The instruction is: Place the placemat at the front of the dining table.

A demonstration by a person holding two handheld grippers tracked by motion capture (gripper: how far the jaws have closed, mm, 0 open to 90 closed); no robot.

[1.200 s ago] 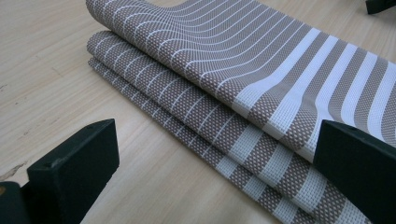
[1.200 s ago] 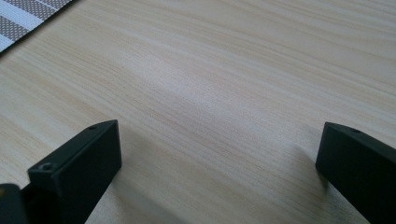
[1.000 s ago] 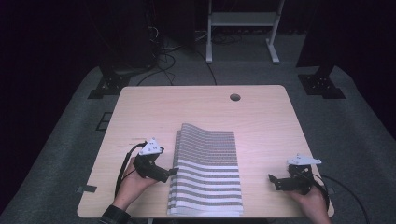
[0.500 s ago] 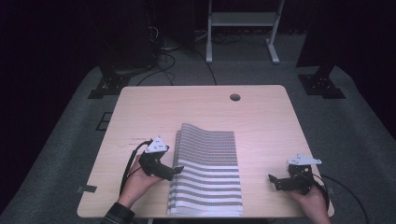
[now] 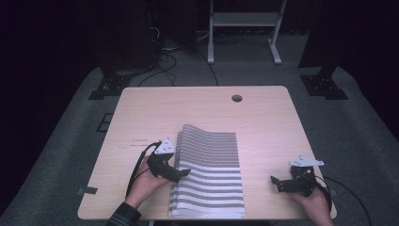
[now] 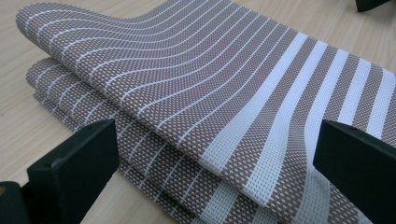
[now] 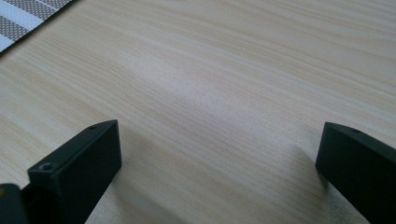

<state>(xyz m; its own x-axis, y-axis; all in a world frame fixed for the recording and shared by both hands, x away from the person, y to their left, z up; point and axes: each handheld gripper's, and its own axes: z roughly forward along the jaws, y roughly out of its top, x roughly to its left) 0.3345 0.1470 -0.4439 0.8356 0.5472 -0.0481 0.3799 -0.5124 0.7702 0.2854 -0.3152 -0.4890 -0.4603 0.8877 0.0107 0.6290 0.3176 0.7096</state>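
Woven brown-and-white striped placemats lie stacked on the near middle of the light wood counter. The top mat's far left corner bulges upward, clear of the layers beneath. The left gripper sits at the stack's left edge, near its midpoint. In the left gripper view, its fingers stand wide apart, one on each side of the stack's edge; nothing is clamped. The right gripper rests low over bare counter, well apart from the stack, near the front right corner. In the right gripper view, its fingers are spread wide over bare wood, with a mat corner at upper left.
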